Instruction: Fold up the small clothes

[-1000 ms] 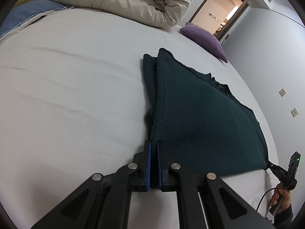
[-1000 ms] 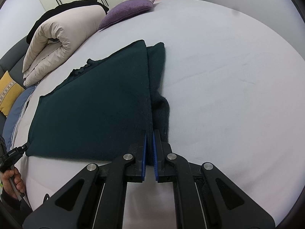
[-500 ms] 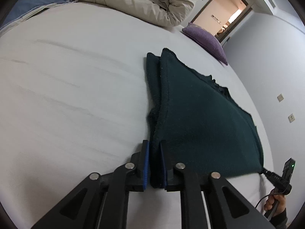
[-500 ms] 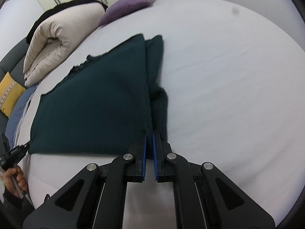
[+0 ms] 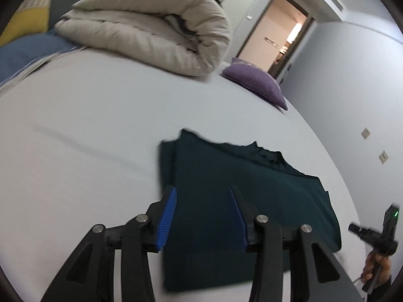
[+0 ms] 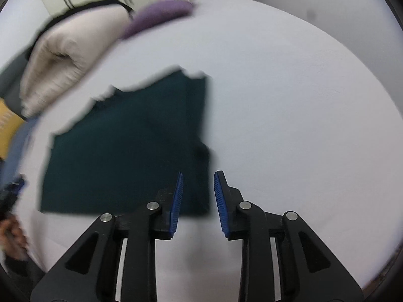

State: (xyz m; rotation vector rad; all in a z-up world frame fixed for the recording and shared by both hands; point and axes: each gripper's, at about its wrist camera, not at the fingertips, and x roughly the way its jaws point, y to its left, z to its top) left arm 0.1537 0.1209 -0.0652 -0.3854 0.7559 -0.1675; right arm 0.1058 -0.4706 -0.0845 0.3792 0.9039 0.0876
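The dark green garment [image 5: 241, 216] is lying folded flat on the white bed [image 5: 88, 130], its doubled edge running along the side facing the left gripper [image 5: 204, 216], whose blue-padded fingers [image 5: 167, 217] are standing wide apart above it and gripping nothing. The right gripper [image 6: 197, 201] is hanging over the garment's near corner with its fingers apart, apparently clear of the cloth, though this view is blurred. A rolled beige duvet [image 5: 151, 30] and a purple cushion [image 5: 257, 83] are resting at the far end of the bed.
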